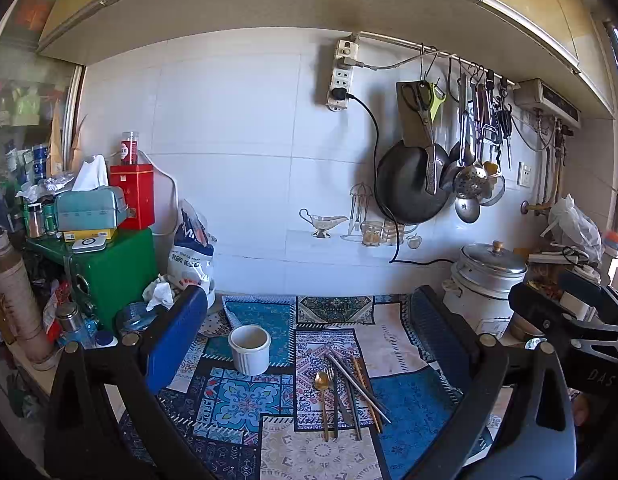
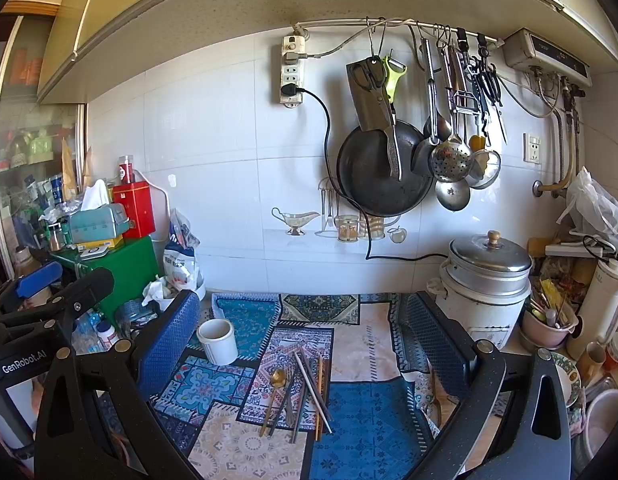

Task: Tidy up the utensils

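- Both my grippers, left gripper (image 1: pixel 305 332) and right gripper (image 2: pixel 305 332), hang wide, holding nothing.
- The utensils (image 1: pixel 349 392) lie crossed, lower centre; grabbing one could drag its neighbours.
- The white cup (image 1: pixel 249 349), centre-left, might tip.

Patterned mat (image 1: pixel 237 400): open stretch down the middle, between white ceramic cup (image 1: pixel 249 349) at left-rear and utensil pile (image 1: pixel 349 392) right of centre; the two well apart, bare mat between them. Left edge crowded: green box (image 1: pixel 121 268), snack bag (image 1: pixel 191 248), crumpled tissue (image 1: pixel 159 294). Right-rear blocked by rice cooker (image 2: pixel 485 284); bowls and a thermos (image 2: pixel 601 300) beyond it. Wok (image 2: pixel 383 172) and ladles (image 2: pixel 449 160) hang on the wall above the rear edge.
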Tool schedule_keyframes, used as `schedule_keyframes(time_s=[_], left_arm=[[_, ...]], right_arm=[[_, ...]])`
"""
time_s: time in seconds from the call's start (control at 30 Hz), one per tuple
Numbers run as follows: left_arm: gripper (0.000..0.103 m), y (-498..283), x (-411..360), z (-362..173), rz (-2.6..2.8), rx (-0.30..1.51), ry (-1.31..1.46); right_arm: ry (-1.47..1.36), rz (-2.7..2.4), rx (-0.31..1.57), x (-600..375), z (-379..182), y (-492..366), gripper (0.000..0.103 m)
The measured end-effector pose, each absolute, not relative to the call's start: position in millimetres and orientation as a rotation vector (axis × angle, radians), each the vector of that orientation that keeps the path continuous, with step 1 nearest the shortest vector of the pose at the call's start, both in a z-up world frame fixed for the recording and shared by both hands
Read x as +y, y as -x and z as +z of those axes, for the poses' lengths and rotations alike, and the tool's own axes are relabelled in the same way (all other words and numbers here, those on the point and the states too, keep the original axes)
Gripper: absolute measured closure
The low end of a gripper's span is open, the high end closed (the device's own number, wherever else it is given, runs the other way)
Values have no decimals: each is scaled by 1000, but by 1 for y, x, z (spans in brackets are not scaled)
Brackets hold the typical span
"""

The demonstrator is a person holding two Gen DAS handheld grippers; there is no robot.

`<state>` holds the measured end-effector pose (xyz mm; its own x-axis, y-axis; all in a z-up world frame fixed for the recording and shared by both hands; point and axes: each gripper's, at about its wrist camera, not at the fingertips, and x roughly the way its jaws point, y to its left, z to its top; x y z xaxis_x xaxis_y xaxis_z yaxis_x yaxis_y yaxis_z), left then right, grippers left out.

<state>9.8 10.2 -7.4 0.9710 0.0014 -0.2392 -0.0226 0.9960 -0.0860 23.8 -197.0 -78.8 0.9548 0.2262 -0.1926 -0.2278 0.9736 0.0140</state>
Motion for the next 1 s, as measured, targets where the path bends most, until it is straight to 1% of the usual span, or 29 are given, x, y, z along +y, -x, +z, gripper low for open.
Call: schedule_keyframes(time_s=[1.0], left_arm=[[0, -20, 18, -13, 19, 263, 99]], right_arm=[[9, 228, 203, -195, -81, -27, 0]])
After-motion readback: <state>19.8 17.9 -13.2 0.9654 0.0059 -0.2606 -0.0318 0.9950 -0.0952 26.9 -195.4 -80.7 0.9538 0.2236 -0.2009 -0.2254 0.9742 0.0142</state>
